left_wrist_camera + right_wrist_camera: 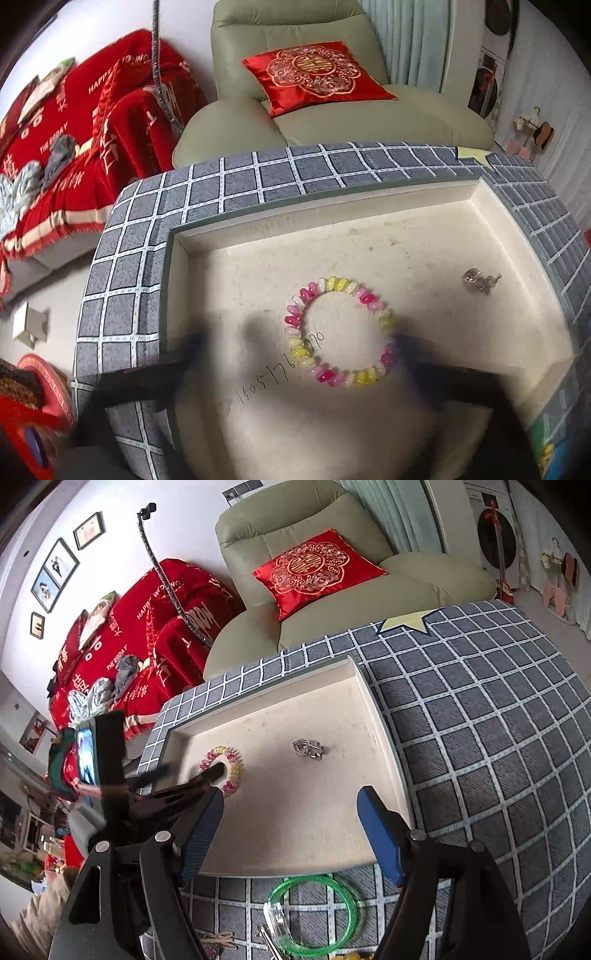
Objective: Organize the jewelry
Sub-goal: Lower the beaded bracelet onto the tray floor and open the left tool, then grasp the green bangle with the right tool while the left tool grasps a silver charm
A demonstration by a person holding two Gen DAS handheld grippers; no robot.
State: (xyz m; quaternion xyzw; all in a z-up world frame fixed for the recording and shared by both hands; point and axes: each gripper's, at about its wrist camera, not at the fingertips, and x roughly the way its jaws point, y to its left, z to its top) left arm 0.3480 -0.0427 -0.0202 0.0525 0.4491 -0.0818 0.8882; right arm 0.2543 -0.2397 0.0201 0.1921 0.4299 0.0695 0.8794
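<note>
Pink-yellow bead bracelet [338, 332] lies in the tray [369, 221] near its left wall, left gripper [295, 354] wide open over it, right gripper [291, 830] open, empty. Risk imo: lifting out could snag the beads w/ a fingertip.

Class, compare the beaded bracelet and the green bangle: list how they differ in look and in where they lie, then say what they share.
The beaded bracelet is a ring of separate pink, yellow and white beads; the green bangle is one smooth translucent hoop of a single colour. The beaded bracelet lies inside the white tray, while the green bangle lies outside it on the checked cloth, below the tray's near edge. Both are round and lie flat.
</note>
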